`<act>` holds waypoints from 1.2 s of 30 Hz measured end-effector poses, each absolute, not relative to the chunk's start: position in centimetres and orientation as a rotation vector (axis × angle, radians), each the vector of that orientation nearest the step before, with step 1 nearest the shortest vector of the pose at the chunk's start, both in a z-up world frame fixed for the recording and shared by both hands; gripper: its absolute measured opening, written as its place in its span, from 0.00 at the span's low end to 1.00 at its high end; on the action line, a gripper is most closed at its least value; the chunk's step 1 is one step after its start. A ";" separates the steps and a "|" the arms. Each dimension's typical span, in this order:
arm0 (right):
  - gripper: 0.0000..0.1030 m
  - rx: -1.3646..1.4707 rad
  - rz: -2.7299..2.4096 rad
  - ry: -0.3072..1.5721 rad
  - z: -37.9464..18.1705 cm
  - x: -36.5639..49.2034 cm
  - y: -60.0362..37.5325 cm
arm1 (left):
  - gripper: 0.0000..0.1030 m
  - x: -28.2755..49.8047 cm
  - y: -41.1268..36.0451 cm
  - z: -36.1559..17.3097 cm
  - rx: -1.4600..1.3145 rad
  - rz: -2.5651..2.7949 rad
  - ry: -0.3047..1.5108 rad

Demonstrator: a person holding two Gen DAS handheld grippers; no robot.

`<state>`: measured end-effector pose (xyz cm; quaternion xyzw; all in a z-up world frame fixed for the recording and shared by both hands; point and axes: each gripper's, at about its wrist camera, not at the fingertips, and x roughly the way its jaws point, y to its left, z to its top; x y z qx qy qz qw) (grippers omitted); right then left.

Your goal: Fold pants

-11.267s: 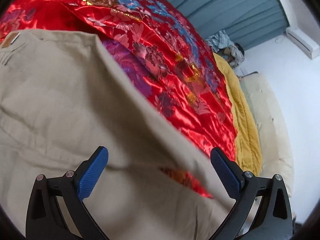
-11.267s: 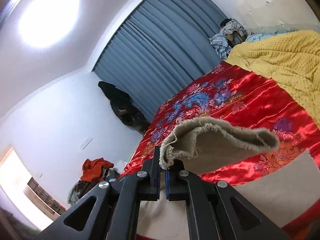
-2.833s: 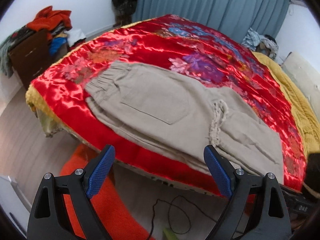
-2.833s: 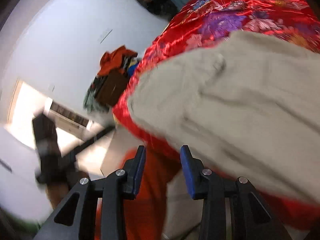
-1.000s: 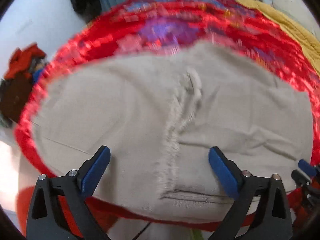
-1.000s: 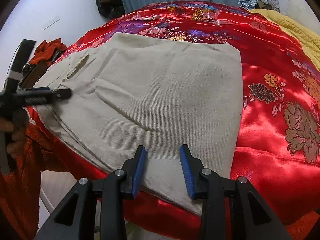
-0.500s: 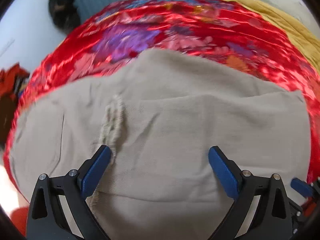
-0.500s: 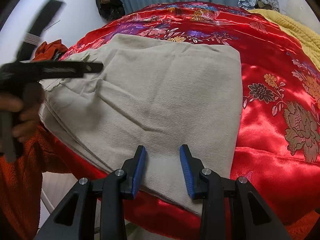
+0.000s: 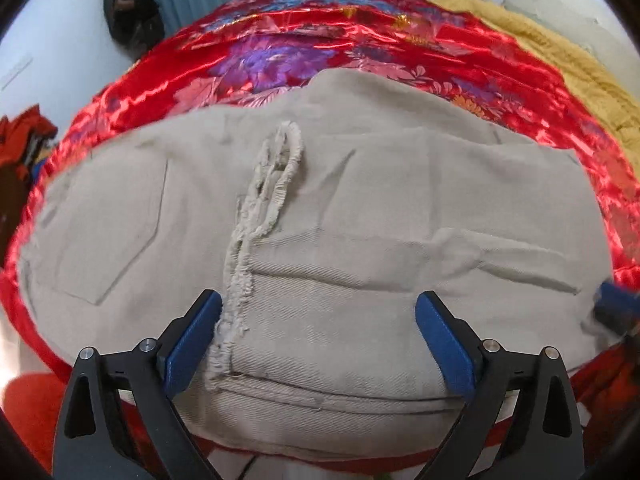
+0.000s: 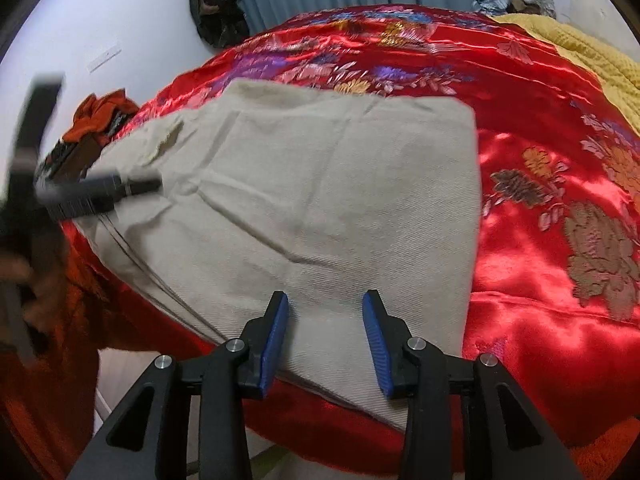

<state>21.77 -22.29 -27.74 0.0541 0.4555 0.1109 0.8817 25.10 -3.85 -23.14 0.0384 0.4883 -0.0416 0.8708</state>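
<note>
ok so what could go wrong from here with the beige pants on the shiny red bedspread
1. The folded beige cotton pants lie at the near edge of the glossy red floral satin bedspread; a pull could slide them off the slick cloth.
2. The frayed leg hem sits loose on top and could snag on the open left gripper or flip out of line.
3. The open right gripper hovers over stacked layers; pinching only the top one may undo the fold.

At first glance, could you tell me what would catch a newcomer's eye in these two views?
The glossy red floral bedspread dominates, covering the bed. The beige pants lie folded on its near edge, a frayed hem running across their top layer. Both open grippers, left gripper and right gripper, hover over the pants' near edge.
</note>
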 end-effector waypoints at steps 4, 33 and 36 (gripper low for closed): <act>0.43 0.166 0.199 0.833 -23.9 22.2 -22.7 | 0.98 25.1 -3.9 -23.3 0.069 -0.085 1.009; 0.53 0.215 0.278 1.049 -29.6 23.9 -20.7 | 1.00 24.6 -4.0 -24.1 0.103 -0.116 0.968; 0.54 0.182 0.282 1.020 -29.8 23.6 -20.3 | 1.00 24.5 -4.1 -24.2 0.108 -0.113 0.966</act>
